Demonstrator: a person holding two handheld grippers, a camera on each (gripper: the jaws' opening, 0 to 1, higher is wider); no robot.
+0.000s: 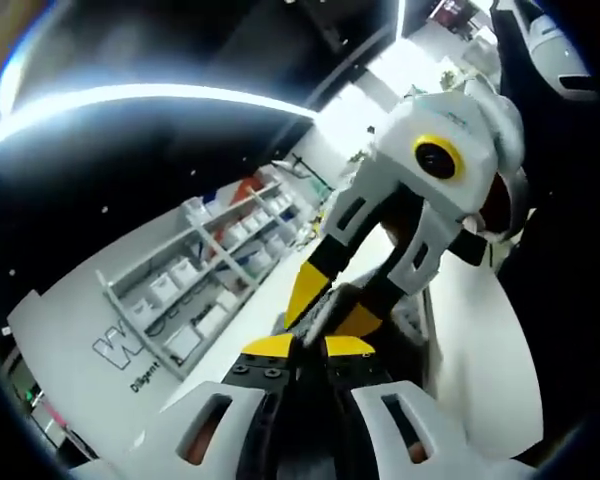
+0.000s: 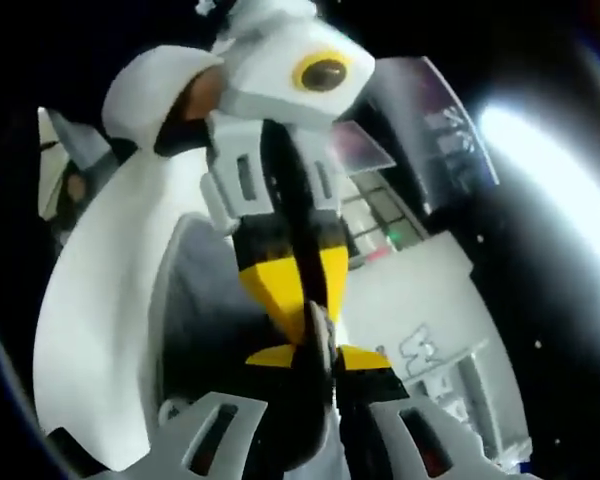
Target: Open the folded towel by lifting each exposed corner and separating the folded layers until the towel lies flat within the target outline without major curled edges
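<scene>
Two hand-held tools face each other, raised toward shelves (image 1: 195, 285) and ceiling. The left tool (image 1: 308, 345) and right tool (image 2: 315, 352) both look nearly closed around dark cloth, probably the towel (image 2: 315, 335). Best drawn apart slowly and evenly.

Above me a dark ceiling (image 1: 180, 160) carries a long bright light strip (image 1: 150, 98), and beyond stands a white partition wall with dark lettering (image 1: 120, 350) beside open metal shelves of white bins (image 1: 215, 265), while a glaring light patch (image 2: 550, 180) washes out my other side.
</scene>
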